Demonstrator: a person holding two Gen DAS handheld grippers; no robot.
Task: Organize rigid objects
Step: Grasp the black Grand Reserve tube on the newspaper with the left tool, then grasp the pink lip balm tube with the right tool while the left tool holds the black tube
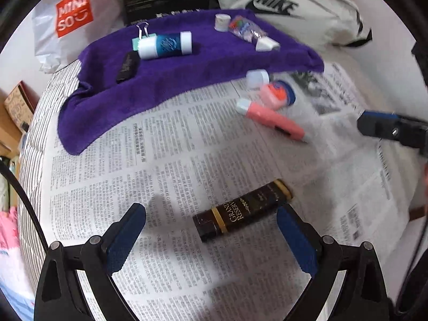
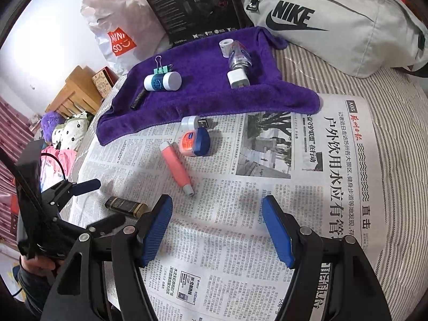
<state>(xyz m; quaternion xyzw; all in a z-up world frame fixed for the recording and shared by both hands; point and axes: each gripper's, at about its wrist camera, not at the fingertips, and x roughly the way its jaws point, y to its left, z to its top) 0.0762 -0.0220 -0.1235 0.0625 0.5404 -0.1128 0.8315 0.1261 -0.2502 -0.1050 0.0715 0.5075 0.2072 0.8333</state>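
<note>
A dark brown "Grand Reserve" tube [image 1: 242, 210] lies on the newspaper [image 1: 165, 165]. My left gripper [image 1: 211, 219] is open and low around it, the tube between its fingertips and untouched. It also shows in the right wrist view [image 2: 125, 206]. A pink cutter [image 2: 176, 168], a small Vaseline jar [image 2: 194, 142] and a white USB stick [image 2: 194, 123] lie mid-newspaper. My right gripper [image 2: 217, 214] is open and empty, above the paper just short of the cutter. On the purple towel [image 2: 203, 91] lie a blue-white bottle [image 2: 162, 81], a binder clip [image 2: 161, 66], a black stick [image 2: 137, 99], a charger [image 2: 237, 79] and a clear bottle [image 2: 239, 54].
A Nike bag [image 2: 334, 18], a black box [image 2: 192, 5] and a Miniso bag [image 2: 120, 34] stand behind the towel. The striped bedsheet [image 2: 396, 112] shows around the newspaper. Wooden furniture [image 2: 77, 93] and soft toys [image 2: 69, 128] are off the left edge.
</note>
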